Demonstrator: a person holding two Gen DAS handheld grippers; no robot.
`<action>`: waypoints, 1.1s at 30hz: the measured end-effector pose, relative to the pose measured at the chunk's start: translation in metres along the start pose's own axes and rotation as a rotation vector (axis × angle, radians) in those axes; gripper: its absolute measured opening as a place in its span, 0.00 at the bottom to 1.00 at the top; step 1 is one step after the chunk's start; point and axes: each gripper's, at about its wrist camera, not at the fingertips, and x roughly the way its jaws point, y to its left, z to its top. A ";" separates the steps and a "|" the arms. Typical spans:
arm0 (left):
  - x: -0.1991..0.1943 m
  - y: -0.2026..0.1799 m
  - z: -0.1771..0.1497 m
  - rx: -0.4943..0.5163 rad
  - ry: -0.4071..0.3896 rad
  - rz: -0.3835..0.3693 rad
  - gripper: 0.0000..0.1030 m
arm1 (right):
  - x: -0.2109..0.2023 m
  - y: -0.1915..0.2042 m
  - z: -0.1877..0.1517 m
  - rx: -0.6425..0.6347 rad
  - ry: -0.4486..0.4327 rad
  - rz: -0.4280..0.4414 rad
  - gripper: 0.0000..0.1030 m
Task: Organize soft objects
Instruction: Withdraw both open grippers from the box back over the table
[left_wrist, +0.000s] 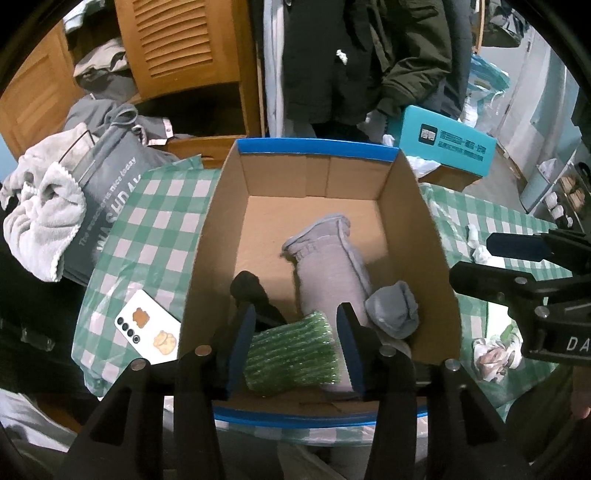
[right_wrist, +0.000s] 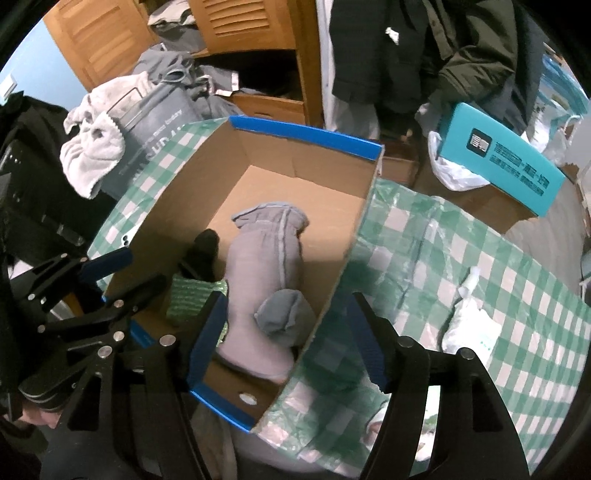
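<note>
Left wrist view: my left gripper has its jaws spread around the green bubble wrap, low centre, inside the cardboard box; contact unclear.

Right wrist view: my right gripper gapes wide, holding nothing, straddling the box wall; grey sock ball sits between the fingers.

Matt cardboard box, glossy green bubble wrap, soft grey cloth.

Table under green-white checked cloth. Open cardboard box at center; white phone camera-side up at its 9 o'clock; crumpled tissues at 3 o'clock, on the cloth.
</note>
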 end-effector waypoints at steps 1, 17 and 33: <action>-0.001 -0.003 0.001 0.005 -0.001 -0.002 0.46 | -0.001 -0.002 -0.001 0.006 -0.002 -0.001 0.66; 0.002 -0.063 0.011 0.114 0.026 -0.056 0.55 | -0.024 -0.060 -0.023 0.120 -0.028 -0.056 0.67; 0.014 -0.134 0.020 0.187 0.095 -0.111 0.64 | -0.046 -0.162 -0.066 0.352 -0.041 -0.179 0.78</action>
